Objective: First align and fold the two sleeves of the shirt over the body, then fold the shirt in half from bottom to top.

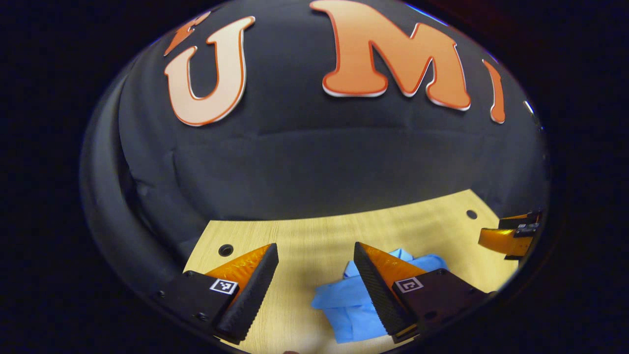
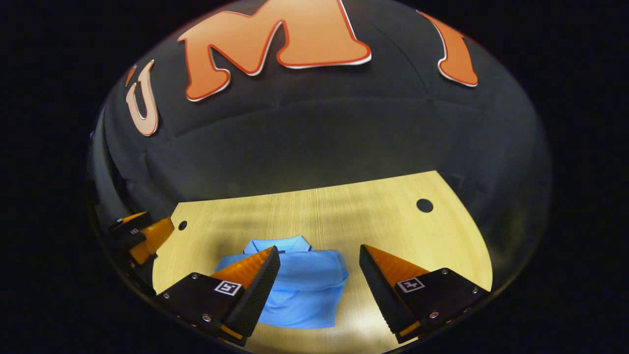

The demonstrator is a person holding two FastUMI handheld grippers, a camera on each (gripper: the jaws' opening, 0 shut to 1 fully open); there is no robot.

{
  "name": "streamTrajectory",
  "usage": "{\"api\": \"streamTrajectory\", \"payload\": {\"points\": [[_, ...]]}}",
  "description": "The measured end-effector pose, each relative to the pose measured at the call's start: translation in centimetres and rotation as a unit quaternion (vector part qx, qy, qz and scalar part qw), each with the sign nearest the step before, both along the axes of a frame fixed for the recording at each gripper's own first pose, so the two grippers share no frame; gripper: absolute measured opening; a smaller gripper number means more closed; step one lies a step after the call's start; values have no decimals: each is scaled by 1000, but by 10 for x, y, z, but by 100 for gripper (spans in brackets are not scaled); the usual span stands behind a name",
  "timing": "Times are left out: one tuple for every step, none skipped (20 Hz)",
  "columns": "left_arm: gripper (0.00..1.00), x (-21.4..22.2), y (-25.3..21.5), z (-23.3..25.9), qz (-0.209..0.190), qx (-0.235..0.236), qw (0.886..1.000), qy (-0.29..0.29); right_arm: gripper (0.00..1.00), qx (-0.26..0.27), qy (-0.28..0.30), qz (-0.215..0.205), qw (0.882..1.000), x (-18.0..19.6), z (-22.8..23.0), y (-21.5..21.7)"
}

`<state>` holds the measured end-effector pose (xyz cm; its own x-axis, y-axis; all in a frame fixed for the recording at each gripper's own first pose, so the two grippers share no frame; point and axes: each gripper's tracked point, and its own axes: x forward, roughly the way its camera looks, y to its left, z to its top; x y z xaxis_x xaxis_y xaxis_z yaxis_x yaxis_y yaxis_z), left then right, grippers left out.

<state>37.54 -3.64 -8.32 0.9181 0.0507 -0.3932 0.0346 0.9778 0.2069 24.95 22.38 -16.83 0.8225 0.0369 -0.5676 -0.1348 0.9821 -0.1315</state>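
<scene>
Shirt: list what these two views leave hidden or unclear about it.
- Left gripper view: the shirt's right part is behind a finger of the left gripper.
- Right gripper view: the shirt's left edge is behind a finger of the right gripper.
- Whether the bottom-to-top fold is done: unclear, since its near edge sits low on the table.

shirt (image 2: 304, 290): soft matt cloth, creased | surface (image 2: 334, 216): pale wood-grain, smooth, slight sheen | tongs (image 2: 317, 290): ribbed matt pads (image 2: 258, 290)
</scene>
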Motion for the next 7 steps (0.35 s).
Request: {"api": "streamTrajectory", "payload": {"points": [[98, -9, -4, 11, -3, -14, 1000, -12, 99, -9, -16, 4, 1000, -7, 12, -2], [100, -19, -6, 23, -6, -31, 999, -23, 99, -14, -34, 10, 999, -13, 24, -1], [100, -29, -9, 34, -9, -44, 998, -38, 99, -15, -53, 17, 998, -19, 33, 3], [100, -40, -9, 46, -11, -51, 997, -56, 99, -18, -74, 23, 997, -25, 45, 5], [100, -49, -6, 60, -11, -50, 996, -73, 99, -19, -92, 30, 995, -34, 55, 7], [100, -57, -5, 71, -9, -51, 995, -91, 99, -18, -106, 36, 994, -43, 67, 9], [100, -70, -8, 85, -12, -57, 993, -108, 99, -11, -115, 43, 992, -53, 76, 14]]}}
